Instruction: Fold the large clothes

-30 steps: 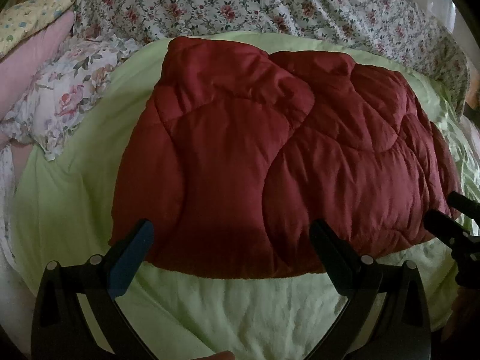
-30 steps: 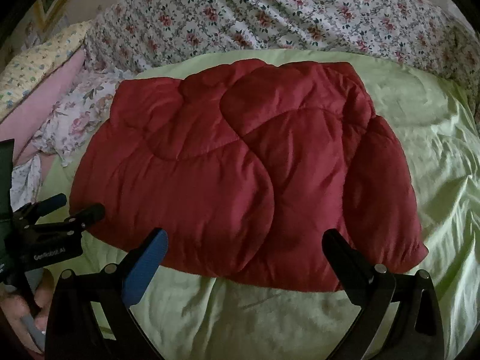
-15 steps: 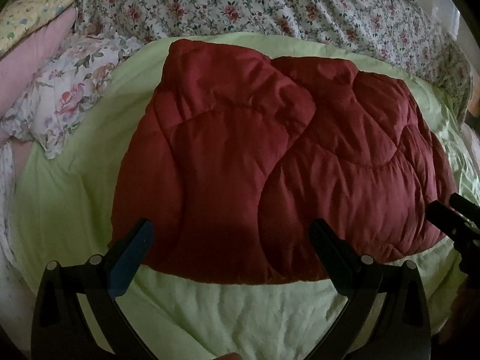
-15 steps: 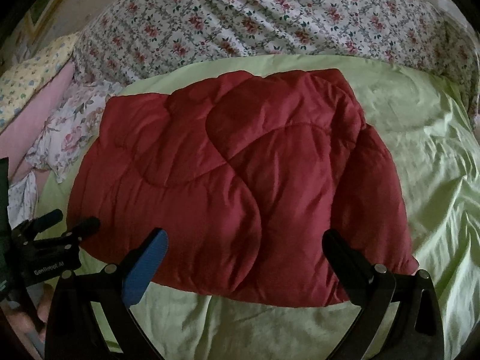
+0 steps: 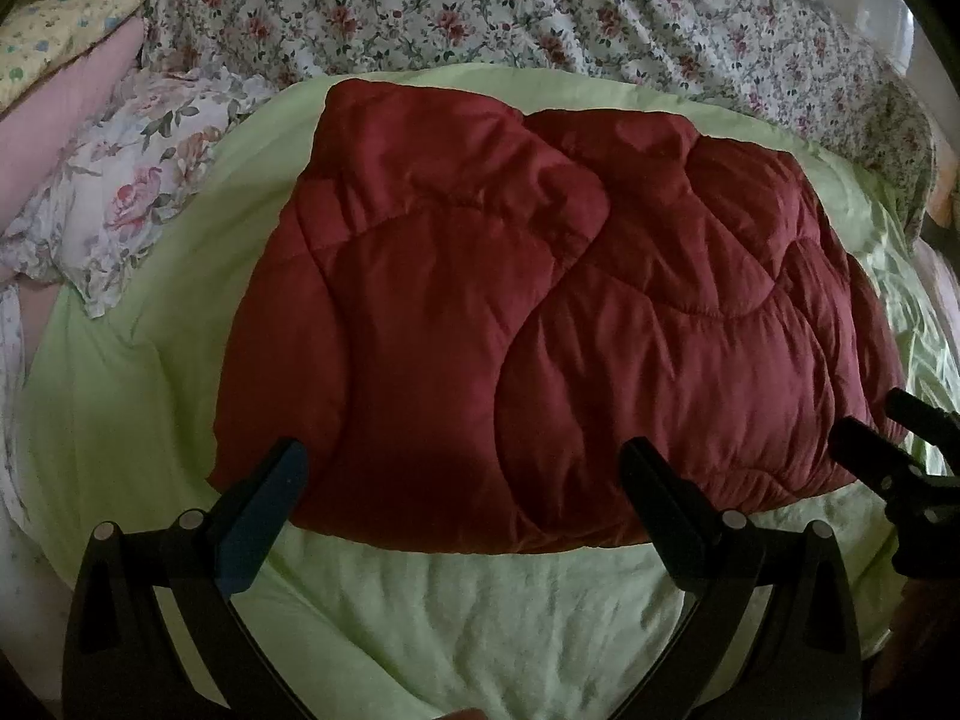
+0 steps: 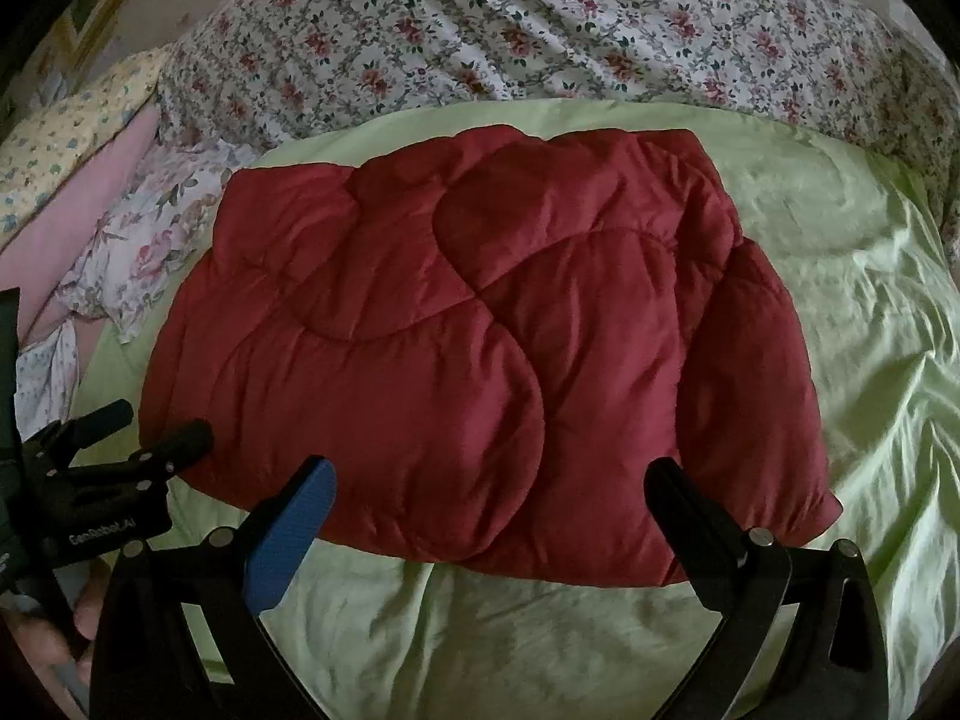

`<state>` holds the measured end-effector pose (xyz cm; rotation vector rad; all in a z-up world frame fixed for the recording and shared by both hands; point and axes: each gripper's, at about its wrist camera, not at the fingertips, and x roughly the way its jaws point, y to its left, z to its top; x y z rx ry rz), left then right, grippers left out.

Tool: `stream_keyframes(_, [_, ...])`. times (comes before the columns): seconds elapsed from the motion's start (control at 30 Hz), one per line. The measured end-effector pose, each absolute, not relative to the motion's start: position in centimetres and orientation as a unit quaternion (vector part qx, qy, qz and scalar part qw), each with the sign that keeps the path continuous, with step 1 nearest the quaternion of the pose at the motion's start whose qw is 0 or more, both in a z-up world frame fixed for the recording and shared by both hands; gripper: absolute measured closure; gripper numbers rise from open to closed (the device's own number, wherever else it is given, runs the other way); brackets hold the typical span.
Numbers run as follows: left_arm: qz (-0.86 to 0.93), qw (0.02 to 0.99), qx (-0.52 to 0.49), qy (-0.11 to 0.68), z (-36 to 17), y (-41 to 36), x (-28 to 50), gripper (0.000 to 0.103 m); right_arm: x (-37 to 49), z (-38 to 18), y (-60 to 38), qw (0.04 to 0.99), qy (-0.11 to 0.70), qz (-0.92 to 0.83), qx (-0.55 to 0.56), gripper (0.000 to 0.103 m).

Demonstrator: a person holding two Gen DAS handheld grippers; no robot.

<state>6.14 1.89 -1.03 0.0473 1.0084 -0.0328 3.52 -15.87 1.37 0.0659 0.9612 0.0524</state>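
A dark red quilted garment [image 5: 540, 324] lies folded in a thick rectangle on a light green sheet [image 5: 480, 618]; it also shows in the right wrist view [image 6: 480, 348]. My left gripper [image 5: 462, 468] is open and empty, its fingers just above the garment's near edge. My right gripper [image 6: 489, 480] is open and empty, also over the near edge. The left gripper shows at the left in the right wrist view [image 6: 162, 438]. The right gripper shows at the right edge in the left wrist view [image 5: 882, 426].
A floral bedspread [image 5: 540, 12] runs along the back of the bed. A floral pillow [image 5: 120, 204] and a pink pillow [image 5: 72, 96] lie at the left. The green sheet [image 6: 840, 276] is rumpled at the right.
Both grippers have drawn back and risen a little from the garment, so it sits slightly farther away. The garment has not moved. Both stay open.
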Motion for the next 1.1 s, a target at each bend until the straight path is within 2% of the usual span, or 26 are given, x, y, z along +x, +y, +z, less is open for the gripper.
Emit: stream_keyframes(1.1, [-0.006,0.878,0.024,0.478,-1.01,2.12,6.03,0.000,3.77,1.14,-15.60,0.884,0.465,0.027,0.038,0.000])
